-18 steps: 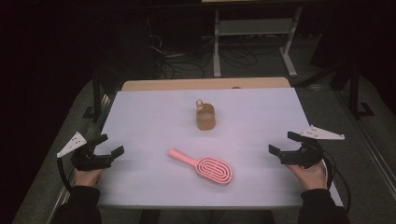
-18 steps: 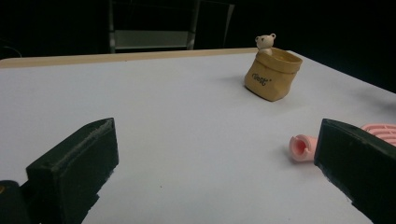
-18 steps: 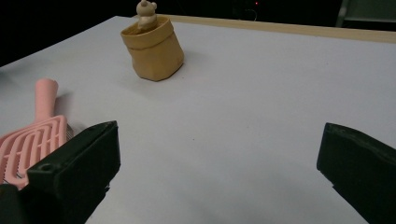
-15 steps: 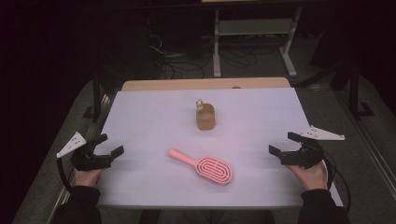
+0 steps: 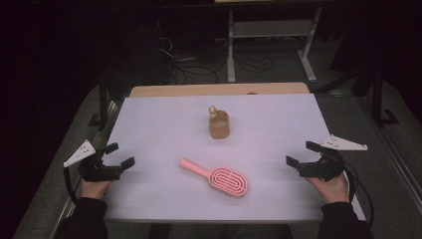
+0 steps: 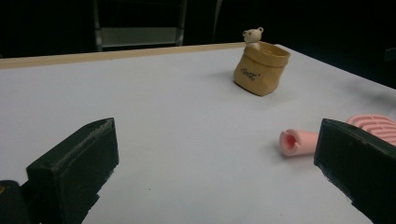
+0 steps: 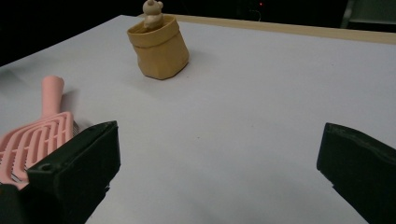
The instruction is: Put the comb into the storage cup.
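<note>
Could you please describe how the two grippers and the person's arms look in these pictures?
Both the left gripper and the right gripper are black, each with two thick, blocky jaws. A pale grey three-cornered plate sits on top of each, and a black cable trails from the right one. The person wears dark sleeves.

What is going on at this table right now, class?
A person sits at a white table with a left gripper and a right gripper, one at each side edge. Both are open and hold nothing. Between them lies a pink hairbrush. Farther back stands a small tan pouch with a little bear figure at its rim. Nothing is being touched.
</note>
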### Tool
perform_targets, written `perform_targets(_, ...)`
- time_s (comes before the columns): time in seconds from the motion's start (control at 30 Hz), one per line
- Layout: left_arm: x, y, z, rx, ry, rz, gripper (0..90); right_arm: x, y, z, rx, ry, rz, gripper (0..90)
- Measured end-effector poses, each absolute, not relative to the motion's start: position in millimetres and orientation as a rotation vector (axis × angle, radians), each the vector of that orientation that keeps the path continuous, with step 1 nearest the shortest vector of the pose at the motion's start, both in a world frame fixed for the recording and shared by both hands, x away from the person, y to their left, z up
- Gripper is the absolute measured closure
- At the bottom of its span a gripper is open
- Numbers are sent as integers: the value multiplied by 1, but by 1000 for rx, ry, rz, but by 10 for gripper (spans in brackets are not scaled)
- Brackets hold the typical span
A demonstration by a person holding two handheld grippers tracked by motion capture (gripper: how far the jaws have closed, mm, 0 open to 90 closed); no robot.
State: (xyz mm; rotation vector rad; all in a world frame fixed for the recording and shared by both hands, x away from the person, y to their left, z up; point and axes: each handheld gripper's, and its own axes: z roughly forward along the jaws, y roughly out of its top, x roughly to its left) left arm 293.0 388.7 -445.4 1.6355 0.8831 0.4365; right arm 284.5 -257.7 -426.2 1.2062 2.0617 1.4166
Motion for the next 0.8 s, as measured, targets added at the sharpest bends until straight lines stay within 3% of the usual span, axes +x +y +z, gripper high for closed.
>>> perform_targets(0.43,289,394,-438,1655,906,483,0,277,-261,-425,1209,2036,1430,0)
perform_targets(0.8,293,387,-426,1720,860,449,0,276,-260,-428,1207,2050,1412,0)
